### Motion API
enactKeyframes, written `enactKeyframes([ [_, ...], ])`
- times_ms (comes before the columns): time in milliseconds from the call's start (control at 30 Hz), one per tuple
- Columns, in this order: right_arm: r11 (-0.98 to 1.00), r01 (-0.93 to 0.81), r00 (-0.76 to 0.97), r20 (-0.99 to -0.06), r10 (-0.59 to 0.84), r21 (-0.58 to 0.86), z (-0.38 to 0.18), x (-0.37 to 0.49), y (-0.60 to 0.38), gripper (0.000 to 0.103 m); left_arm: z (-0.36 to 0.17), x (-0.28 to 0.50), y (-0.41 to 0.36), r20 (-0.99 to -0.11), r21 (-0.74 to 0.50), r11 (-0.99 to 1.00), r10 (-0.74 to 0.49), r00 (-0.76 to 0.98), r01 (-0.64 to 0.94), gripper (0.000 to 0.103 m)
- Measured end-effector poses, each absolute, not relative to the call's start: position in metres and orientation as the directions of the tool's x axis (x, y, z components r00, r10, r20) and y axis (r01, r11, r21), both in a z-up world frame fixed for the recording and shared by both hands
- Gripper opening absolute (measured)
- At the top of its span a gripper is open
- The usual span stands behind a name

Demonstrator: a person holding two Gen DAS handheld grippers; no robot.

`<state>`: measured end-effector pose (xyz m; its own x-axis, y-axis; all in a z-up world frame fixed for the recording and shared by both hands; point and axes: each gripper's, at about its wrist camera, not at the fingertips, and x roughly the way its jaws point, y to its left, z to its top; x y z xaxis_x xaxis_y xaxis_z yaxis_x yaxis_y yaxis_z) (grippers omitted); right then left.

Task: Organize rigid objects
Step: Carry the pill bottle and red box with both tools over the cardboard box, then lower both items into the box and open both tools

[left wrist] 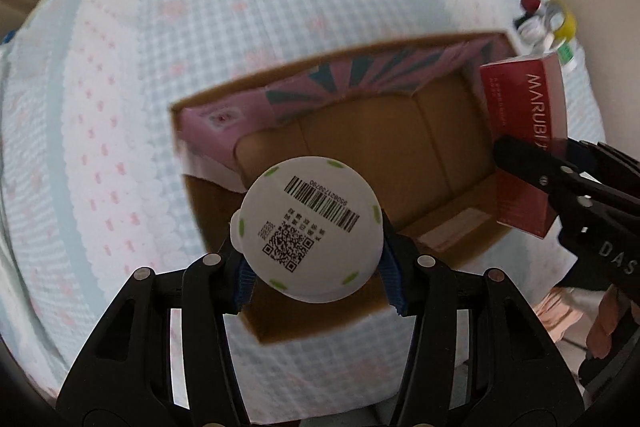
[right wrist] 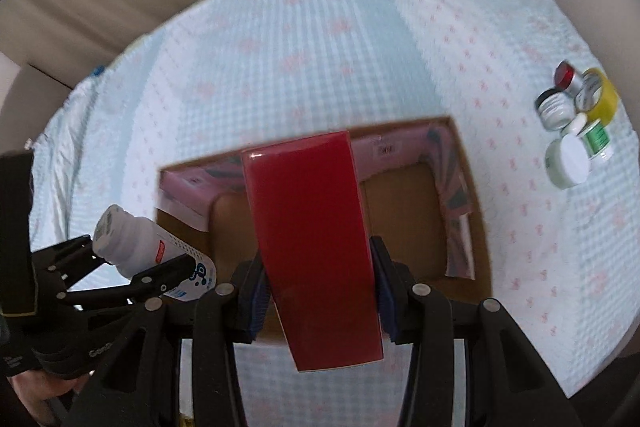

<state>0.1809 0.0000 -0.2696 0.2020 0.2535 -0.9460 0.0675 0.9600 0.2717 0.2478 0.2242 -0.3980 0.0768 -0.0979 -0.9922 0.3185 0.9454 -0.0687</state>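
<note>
Above the open box (left wrist: 452,223) we find both claws loaded: left claw (left wrist: 316,267) clamped on the bottle (left wrist: 312,227), right claw (right wrist: 318,291) on the red carton (right wrist: 312,227), long axis pointing boxward.

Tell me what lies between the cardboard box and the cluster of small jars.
Only bare bedspread lies between the cardboard box and the small jars, most plainly in the right wrist view.

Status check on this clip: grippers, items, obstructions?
Left hand-held gripper shut on white bottle. Right hand-held gripper shut on red box. Both above cardboard box; nothing blocking.
</note>
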Motion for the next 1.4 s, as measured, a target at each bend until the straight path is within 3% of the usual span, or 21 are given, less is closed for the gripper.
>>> enactKeyframes([
  [233, 0.969, 0.036, 0.121, -0.964, 0.239, 0.245, -0.331, 0.185, 0.006, 0.041, -0.451, 0.262, 0.204, -0.998, -0.051, 0.914, -0.055, -0.001, 0.402, 0.047],
  [467, 0.969, 0.058, 0.076, -0.969, 0.235, 0.24, -0.351, 0.189, -0.001, 0.041, -0.461, 0.271, 0.194, -0.996, -0.085, 0.904, -0.082, -0.025, 0.42, 0.05],
  [533, 0.966, 0.069, 0.057, -0.967, 0.247, 0.25, -0.354, 0.191, -0.003, 0.042, -0.456, 0.273, 0.19, -0.996, -0.082, 0.902, -0.089, -0.004, 0.424, 0.09],
  [567, 0.966, 0.07, 0.057, -0.968, 0.245, 0.248, -0.354, 0.192, -0.004, 0.042, -0.454, 0.273, 0.189, -0.996, -0.071, 0.9, -0.084, 0.011, 0.429, 0.103],
  [600, 0.968, 0.074, 0.064, -0.969, 0.237, 0.241, -0.355, 0.194, -0.004, 0.044, -0.452, 0.273, 0.188, -0.996, -0.066, 0.898, -0.083, 0.021, 0.436, 0.103],
  [667, 0.964, 0.084, 0.088, -0.965, 0.245, 0.253, -0.353, 0.196, -0.007, 0.07, -0.453, 0.271, 0.187, -0.997, -0.058, 0.895, -0.077, 0.025, 0.442, 0.103],
  [700, 0.958, 0.095, 0.091, -0.961, 0.261, 0.269, -0.353, 0.197, -0.01, 0.103, -0.452, 0.27, 0.186, -0.997, -0.056, 0.895, -0.074, 0.024, 0.442, 0.103],
  [1067, 0.949, 0.099, 0.114, -0.951, 0.286, 0.298, -0.341, 0.194, -0.024, 0.103, -0.448, 0.26, 0.194, -0.994, -0.078, 0.916, -0.101, 0.038, 0.394, 0.103],
  [1400, 0.956, 0.074, 0.148, -0.951, 0.272, 0.285, -0.31, 0.188, -0.018, 0.103, -0.41, 0.246, 0.204, -0.986, -0.078, 0.93, -0.125, 0.11, 0.359, 0.103],
])
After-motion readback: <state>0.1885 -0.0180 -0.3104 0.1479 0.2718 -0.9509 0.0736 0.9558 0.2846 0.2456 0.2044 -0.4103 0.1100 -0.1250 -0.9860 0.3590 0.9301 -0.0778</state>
